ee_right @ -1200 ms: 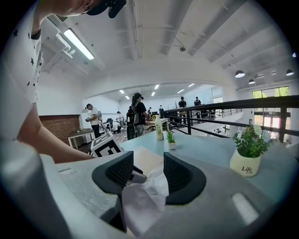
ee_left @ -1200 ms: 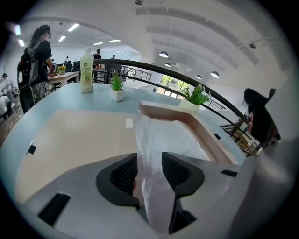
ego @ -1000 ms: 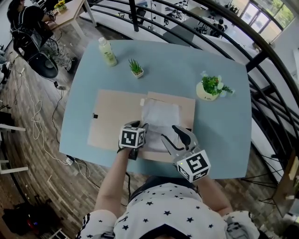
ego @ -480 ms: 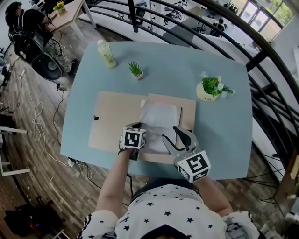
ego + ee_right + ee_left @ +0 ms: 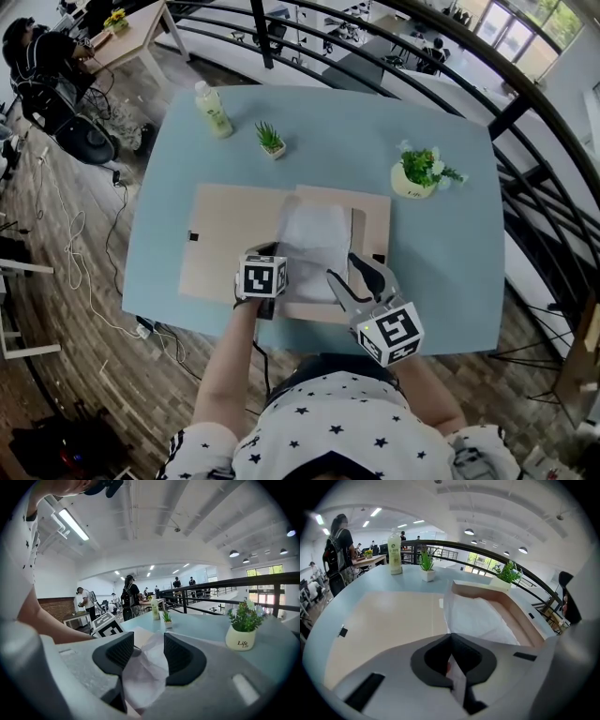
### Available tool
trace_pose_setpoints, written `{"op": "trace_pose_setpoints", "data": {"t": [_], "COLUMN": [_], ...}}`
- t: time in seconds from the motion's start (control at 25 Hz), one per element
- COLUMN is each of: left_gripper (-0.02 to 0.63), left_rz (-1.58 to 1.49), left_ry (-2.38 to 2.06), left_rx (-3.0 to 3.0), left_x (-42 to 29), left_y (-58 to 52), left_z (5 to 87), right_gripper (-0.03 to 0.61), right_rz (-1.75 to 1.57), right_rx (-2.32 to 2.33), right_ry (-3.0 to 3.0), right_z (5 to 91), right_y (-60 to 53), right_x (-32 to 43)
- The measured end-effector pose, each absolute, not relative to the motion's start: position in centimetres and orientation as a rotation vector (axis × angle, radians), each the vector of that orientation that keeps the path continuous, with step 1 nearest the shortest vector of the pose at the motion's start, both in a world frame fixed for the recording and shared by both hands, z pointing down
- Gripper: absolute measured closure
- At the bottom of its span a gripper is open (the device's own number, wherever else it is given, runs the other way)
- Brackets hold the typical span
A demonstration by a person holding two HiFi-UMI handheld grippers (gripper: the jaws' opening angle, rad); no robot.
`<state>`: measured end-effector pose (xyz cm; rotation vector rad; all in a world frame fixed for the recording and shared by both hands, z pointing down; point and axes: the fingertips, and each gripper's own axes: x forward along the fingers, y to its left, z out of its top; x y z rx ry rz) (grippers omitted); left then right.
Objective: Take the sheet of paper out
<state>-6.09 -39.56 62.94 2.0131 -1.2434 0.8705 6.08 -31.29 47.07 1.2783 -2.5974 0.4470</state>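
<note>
At the 6 o'clock edge of the blue table (image 5: 441, 272), right in front of me, lies an open flat cardboard box (image 5: 377, 217) w/ its lid flap (image 5: 230, 239) laid out flat toward 9 o'clock. The sheet of paper (image 5: 317, 234), thin, white and crinkled, lies in the box tray, its near end reaching the tray's 6 o'clock edge. My left gripper (image 5: 451, 641) has just been closing, and its jaws are now pressed together on the sheet's near-left corner, w/ a strip of white pinched btw the pads. My right gripper (image 5: 149, 651) sits at approx 5 o'clock of the sheet, jaws spread. The paper's edge bulges into the gap, but neither pad squeezes it. Farther out on the table are a drink bottle (image 5: 214, 105) at 11 o'clock, a small potted succulent (image 5: 272, 139) near it toward 12, and a leafy plant in a white pot (image 5: 420, 176) at 2 o'clock. All three stand well apart from the box.
</note>
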Motion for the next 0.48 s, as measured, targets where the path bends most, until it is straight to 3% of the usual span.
{"op": "trace_pose_setpoints", "data": {"t": [0.48], "left_gripper": [0.611], "left_rz": [0.646], "left_ry": [-1.358], "left_rx": [2.038], "left_x": [-9.9], "left_y": [-38.0], "left_z": [59.2], "right_gripper": [0.391], "right_rz": [0.419], "right_rx": [1.304], "right_ry": [-2.593], "right_z": [47.3], "right_y": [-27.1], "right_x": [4.3]}}
